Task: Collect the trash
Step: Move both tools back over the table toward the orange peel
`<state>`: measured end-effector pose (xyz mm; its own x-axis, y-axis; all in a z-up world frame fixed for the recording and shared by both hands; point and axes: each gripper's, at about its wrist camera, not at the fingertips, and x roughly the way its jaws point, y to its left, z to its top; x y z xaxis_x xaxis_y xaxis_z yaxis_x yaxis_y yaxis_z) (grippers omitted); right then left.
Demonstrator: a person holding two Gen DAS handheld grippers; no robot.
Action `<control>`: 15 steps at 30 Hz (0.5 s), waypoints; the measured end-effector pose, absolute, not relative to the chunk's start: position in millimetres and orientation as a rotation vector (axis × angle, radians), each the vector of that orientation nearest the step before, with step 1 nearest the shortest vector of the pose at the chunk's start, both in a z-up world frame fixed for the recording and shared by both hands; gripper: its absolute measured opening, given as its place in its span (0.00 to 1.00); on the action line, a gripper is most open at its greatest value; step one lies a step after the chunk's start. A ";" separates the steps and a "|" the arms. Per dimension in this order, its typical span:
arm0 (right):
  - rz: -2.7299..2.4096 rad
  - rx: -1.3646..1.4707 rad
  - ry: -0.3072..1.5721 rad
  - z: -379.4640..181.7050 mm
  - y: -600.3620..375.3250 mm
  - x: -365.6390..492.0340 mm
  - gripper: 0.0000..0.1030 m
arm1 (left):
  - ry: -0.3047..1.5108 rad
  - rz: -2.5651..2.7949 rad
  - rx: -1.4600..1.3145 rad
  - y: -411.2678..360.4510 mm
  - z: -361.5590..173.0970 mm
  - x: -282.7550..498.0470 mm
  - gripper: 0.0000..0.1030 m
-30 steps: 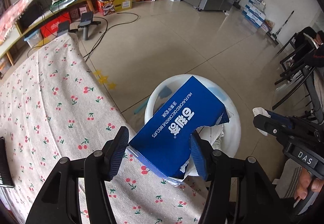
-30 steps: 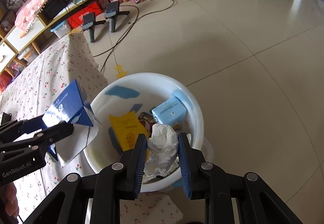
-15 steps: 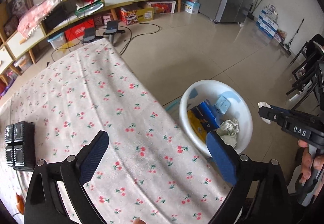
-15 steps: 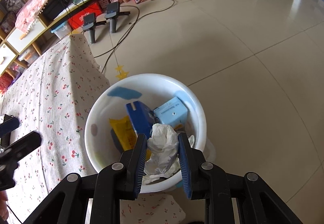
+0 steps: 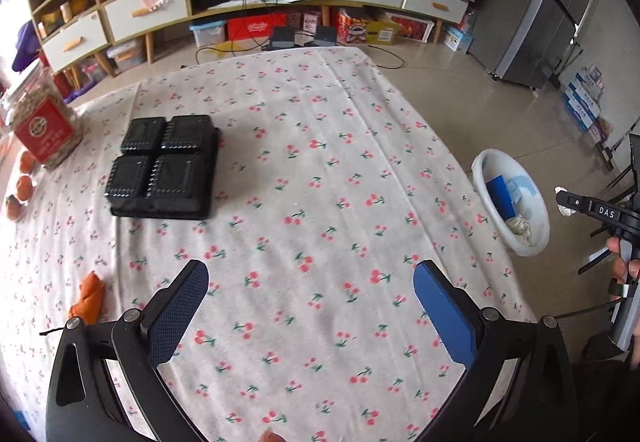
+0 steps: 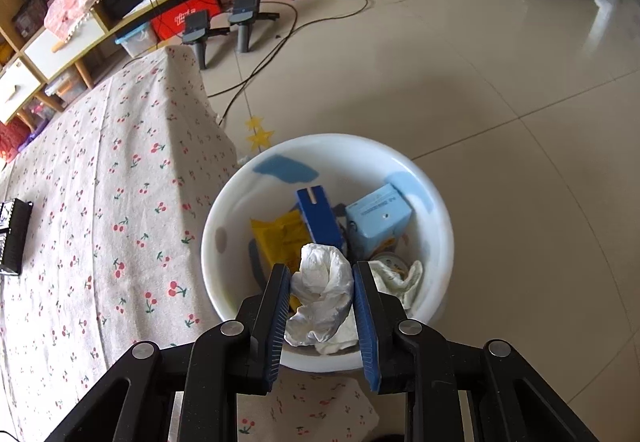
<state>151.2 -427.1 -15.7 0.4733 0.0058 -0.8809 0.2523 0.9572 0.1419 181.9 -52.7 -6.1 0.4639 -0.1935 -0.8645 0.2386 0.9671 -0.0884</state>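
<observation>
Between the right gripper (image 6: 320, 306) jaws, nearly closed, sits a crumpled white tissue wad (image 6: 320, 294), pinched mid-body directly above the white basin (image 6: 436, 210) w/ blue box (image 6: 320, 218) and other trash below the tips. Wad looks v. light, soft, compressible, so current mid grip is fine and it should drop clean on release. Left gripper (image 5: 310, 312) jaws have just been opening, now fully wide w/ nothing between them, over the cherry-print cloth (image 5: 320, 162); orange scrap (image 5: 88, 294) lies just outside its left jaw, prob next pick, soft too, so pinch the bunched middle.
</observation>
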 end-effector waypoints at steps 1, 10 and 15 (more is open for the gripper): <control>-0.156 0.264 1.068 -15.7 -424.6 153.0 0.28 | 1.054 -0.258 0.045 -44.4 -4.3 179.6 1.00; -0.222 0.281 1.059 -20.3 -411.3 171.9 0.43 | 1.026 -0.188 0.019 25.9 10.4 154.5 1.00; -0.247 0.341 1.051 -17.8 -411.3 174.7 0.82 | 1.014 -0.127 -0.047 65.6 2.7 147.5 1.00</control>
<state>174.7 -411.3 -17.8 0.4766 -0.0363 -0.8784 0.3582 0.9204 0.1564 147.5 65.6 2.7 0.5218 -0.1281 -0.8434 0.0842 0.9916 -0.0986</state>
